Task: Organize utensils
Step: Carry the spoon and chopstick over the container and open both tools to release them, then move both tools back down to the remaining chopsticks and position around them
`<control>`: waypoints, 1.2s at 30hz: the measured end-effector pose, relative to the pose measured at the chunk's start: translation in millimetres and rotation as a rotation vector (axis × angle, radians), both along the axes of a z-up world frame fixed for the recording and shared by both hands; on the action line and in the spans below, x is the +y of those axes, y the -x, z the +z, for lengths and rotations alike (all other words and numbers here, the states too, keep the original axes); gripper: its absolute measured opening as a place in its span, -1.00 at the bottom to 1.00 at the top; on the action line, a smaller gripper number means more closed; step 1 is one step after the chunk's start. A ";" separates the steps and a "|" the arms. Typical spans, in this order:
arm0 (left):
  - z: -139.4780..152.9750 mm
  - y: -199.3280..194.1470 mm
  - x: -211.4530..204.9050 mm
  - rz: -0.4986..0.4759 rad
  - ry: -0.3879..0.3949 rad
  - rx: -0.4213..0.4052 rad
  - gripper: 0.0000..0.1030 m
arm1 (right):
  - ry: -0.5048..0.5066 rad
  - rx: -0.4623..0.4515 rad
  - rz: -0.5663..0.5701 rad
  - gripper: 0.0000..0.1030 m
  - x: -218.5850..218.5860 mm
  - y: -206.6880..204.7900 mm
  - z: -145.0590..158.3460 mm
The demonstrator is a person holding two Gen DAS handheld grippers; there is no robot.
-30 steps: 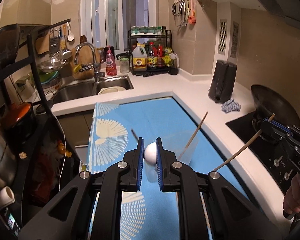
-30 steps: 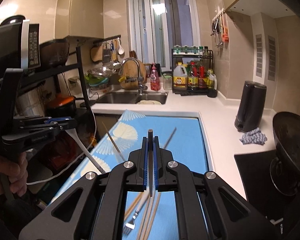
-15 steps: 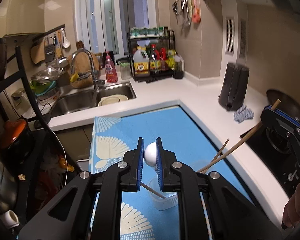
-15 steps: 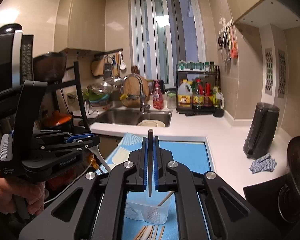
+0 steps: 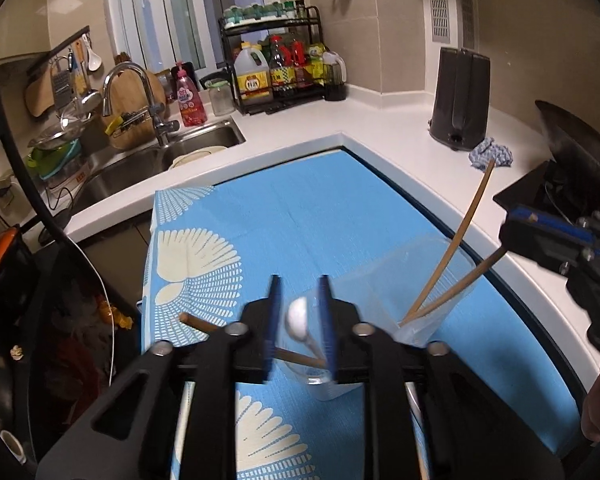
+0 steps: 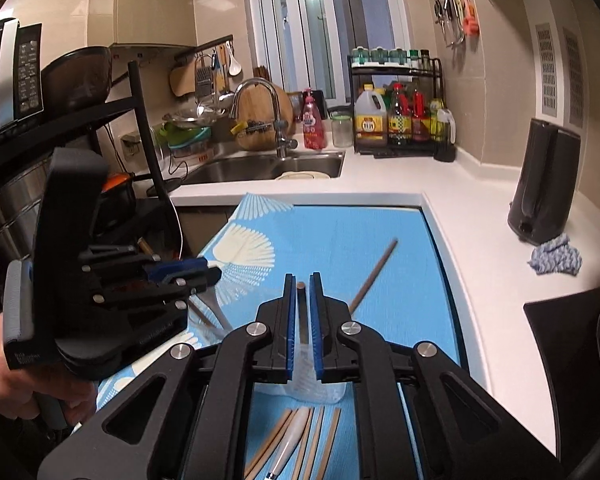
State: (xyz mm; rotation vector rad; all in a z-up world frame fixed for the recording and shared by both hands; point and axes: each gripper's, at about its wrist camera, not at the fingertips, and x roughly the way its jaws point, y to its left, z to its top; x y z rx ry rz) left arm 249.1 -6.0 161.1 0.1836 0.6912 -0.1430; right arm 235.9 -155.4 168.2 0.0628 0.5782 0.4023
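A clear plastic cup stands on the blue mat. It holds a wooden chopstick leaning up to the right. My left gripper is open just above the cup; a white spoon sits loose between its blue pads, and a chopstick lies across below. My right gripper is slightly open around a dark chopstick that points down into the cup. In the left wrist view that chopstick runs from the right gripper into the cup. Several utensils lie on the mat.
A sink with tap lies at the back left. A bottle rack stands at the back. A black kettle and a blue rag sit on the white counter at the right, near a dark pan. A black shelf rack stands left.
Both grippers dropped toward the cup. The left jaws opened and released the white spoon. The right jaws eased apart around the chopstick, now lowered into the cup.
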 end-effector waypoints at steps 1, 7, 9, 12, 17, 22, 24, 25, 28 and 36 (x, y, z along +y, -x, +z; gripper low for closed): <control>4.8 3.0 3.0 0.001 0.015 -0.016 -0.26 | -0.004 0.004 -0.003 -0.80 -1.6 2.1 -0.8; 27.1 20.0 5.9 -0.001 0.046 -0.076 -0.16 | -0.012 0.007 -0.012 -0.64 -8.3 17.4 2.3; 33.5 26.9 5.3 0.004 0.052 -0.099 -0.14 | -0.013 -0.005 -0.016 -0.63 -11.2 25.5 7.6; 42.0 41.6 6.5 0.009 0.078 -0.133 -0.13 | -0.021 -0.025 -0.018 -0.62 -17.0 40.0 15.4; 45.4 79.0 4.9 0.030 0.109 -0.182 -0.13 | -0.037 -0.065 -0.028 -0.61 -29.7 73.1 21.8; 26.4 120.3 3.9 0.043 0.142 -0.189 -0.13 | -0.050 -0.060 -0.059 -0.61 -44.7 107.6 8.8; 16.6 134.7 3.7 0.043 0.145 -0.188 -0.13 | -0.052 -0.050 -0.071 -0.61 -49.3 120.6 -1.8; 9.8 143.1 2.7 0.043 0.148 -0.185 -0.13 | -0.051 -0.043 -0.075 -0.61 -50.9 126.2 -7.7; -13.1 166.2 -0.4 0.037 0.155 -0.167 -0.26 | -0.058 -0.015 -0.088 -0.61 -56.0 142.5 -27.0; -75.2 210.1 0.9 0.048 0.203 -0.115 -0.65 | -0.090 0.075 -0.111 -0.87 -60.0 182.5 -95.2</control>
